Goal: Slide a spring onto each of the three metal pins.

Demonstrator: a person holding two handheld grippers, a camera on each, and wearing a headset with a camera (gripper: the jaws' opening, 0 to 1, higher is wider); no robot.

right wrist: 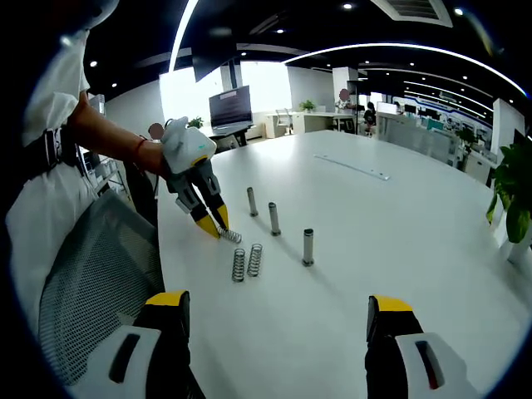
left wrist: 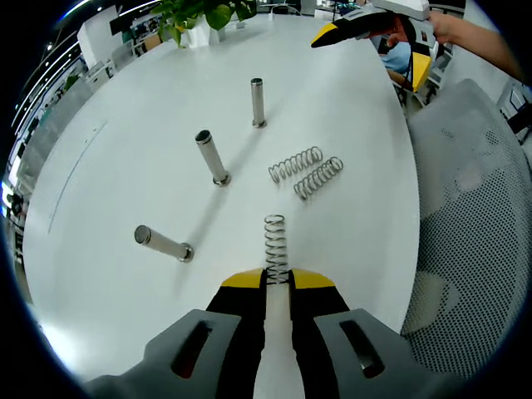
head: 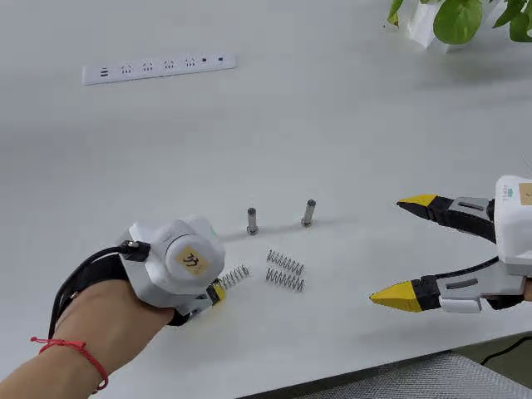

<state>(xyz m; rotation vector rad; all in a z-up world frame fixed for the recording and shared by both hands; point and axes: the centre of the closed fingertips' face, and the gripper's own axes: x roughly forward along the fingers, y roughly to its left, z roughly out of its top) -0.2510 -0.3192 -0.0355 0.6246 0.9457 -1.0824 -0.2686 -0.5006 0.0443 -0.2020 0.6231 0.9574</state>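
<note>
First coiled steel spring (left wrist: 274,239) is being pinched end-on by left gripper (left wrist: 277,278), right gripper (head: 395,248) being held spread; alignment over an upright metal pin (left wrist: 213,156) probably needed next.

Three pins (left wrist: 212,156) stand in a row on the table (head: 349,125). Before them two springs (head: 285,263) lie side by side, with a third spring (head: 235,276) just left.

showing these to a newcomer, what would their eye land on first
The yellow-tipped left gripper stands out first, low in the left gripper view, shut on the end of a spring. Ahead of it three bare pins stand upright in a row, with two loose springs lying side by side next to them. At the right of the head view, the right gripper is held wide open.
</note>
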